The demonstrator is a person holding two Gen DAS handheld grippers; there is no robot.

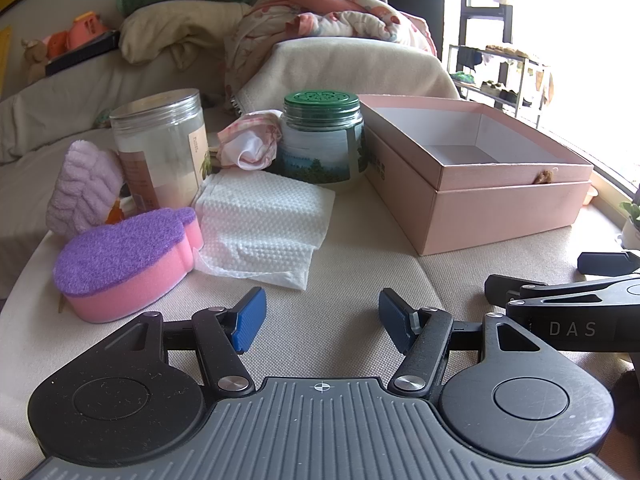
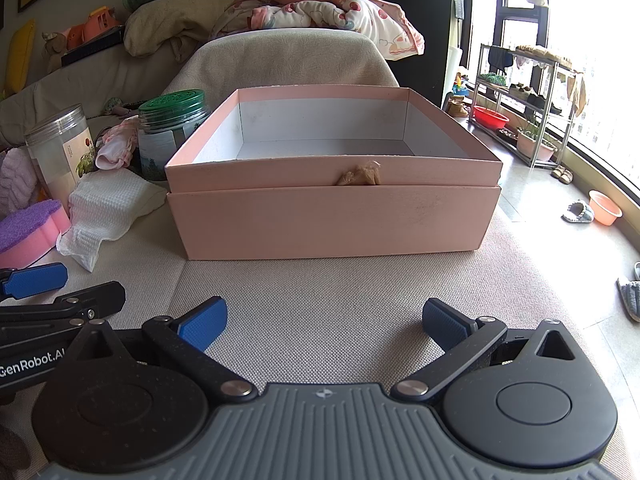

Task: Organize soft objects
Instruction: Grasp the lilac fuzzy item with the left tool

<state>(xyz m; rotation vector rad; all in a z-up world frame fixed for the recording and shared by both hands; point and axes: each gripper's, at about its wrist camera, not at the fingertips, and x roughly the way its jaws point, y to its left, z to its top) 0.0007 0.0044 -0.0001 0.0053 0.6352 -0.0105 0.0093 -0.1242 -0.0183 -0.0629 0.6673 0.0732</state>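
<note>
Beige sofa (image 2: 280,60) beyond the jaws, bright window (image 2: 592,40) and metal rack (image 2: 520,92) far right, tiled floor (image 2: 560,200).

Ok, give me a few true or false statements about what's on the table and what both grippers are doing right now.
1. The pink cardboard box is open, with nothing visible inside. True.
2. The left gripper is shut on the pink sponge with the purple scrub top. False: it is open, holding nothing; the sponge lies on the table.
3. The white textured paper towel lies between the sponge and the box. True.
4. The green-lidded glass jar stands inside the box. False: it stands outside, beside it.
5. The right gripper is open. True.
</note>
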